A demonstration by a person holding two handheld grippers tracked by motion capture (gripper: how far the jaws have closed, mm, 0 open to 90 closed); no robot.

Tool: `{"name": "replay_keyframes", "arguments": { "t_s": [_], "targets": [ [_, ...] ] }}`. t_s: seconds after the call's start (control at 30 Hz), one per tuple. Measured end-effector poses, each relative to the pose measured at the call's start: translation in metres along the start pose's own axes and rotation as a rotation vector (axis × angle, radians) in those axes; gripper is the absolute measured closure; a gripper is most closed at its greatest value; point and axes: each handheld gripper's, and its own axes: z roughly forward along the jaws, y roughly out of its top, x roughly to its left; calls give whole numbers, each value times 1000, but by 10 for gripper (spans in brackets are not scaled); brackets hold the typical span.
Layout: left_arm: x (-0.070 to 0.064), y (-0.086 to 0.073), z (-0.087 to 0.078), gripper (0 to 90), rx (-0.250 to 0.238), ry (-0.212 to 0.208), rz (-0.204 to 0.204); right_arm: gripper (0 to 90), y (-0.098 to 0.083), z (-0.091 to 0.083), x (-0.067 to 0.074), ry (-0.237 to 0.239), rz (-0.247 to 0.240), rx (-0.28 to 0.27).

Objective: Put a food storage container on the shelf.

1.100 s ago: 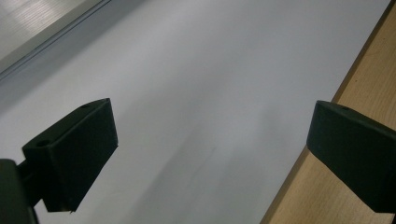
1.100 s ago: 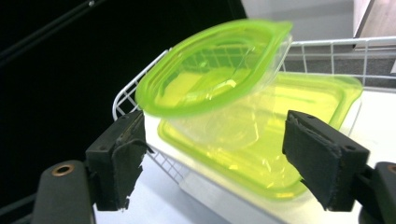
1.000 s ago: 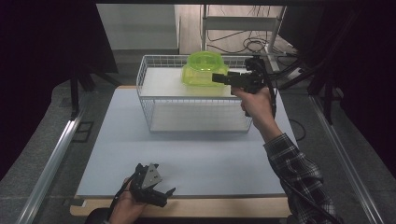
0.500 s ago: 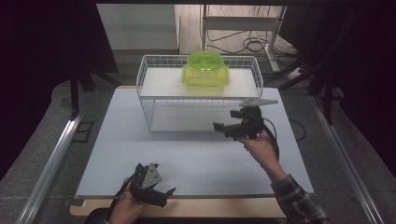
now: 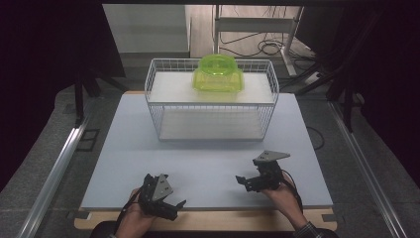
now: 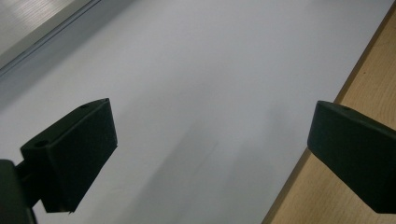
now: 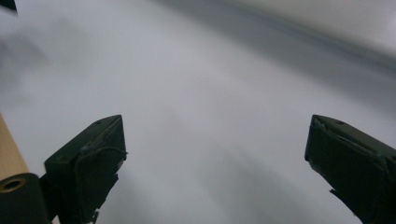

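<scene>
Resting low at the near edge of the bench [image 5: 208, 163]: left claw [image 5: 171, 206] spread wide, nothing between the jaws; right claw [image 5: 243, 182] likewise agape and empty, jaws just opened wider. Best kept parted and parked clear of the wire basket [image 5: 212, 106]. Further off, mid-bench, the basket, with the green plastic container [image 5: 218, 74] up on its top shelf. Pale grey mat over wood. Beyond, dim room, cables on the floor.

Right gripper view blurred, table [image 7: 196, 116] surface smeared; left hand [image 5: 132, 220] cut by bottom edge in high view.
</scene>
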Motion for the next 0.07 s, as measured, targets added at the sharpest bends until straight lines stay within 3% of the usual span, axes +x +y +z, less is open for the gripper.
{"name": "replay_keyframes", "arguments": {
  "t_s": [0.07],
  "targets": [
    [0,0,0,14,-1,1,-8,49,-3,2,1,-4,-7,17]
  ]
}}
